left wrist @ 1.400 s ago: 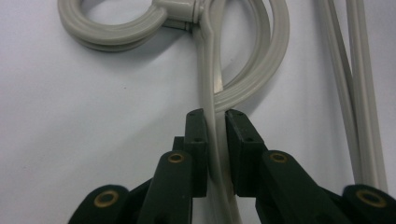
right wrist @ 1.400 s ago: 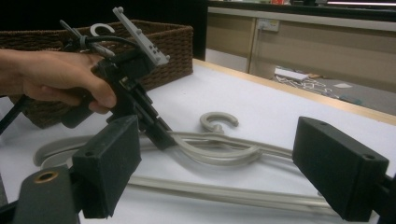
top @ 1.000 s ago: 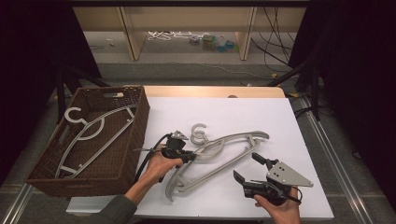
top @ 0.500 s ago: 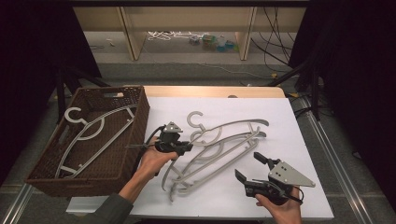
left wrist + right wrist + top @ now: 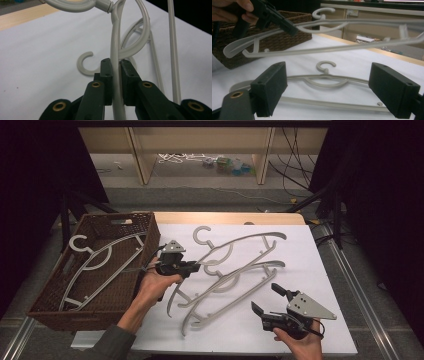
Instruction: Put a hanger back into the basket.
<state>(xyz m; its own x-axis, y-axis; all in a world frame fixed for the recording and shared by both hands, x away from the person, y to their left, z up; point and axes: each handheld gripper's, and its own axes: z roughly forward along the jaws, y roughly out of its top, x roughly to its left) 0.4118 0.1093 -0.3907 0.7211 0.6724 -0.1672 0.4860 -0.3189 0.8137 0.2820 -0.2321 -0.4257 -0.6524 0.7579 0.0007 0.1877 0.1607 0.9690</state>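
With a hanger already in the wicker basket (image 5: 50,305) at left, the left gripper (image 5: 192,266), jaws clamped on the raised hanger (image 5: 240,241), should carry it level over the rim, clearing the hanger on the table (image 5: 235,285), while the right gripper (image 5: 266,299) waits wide open, holding nothing.

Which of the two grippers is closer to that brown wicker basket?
The left. The left gripper hangs just beside the basket, clamped on a lifted hanger. The right gripper sits open near the table's opposite front corner.
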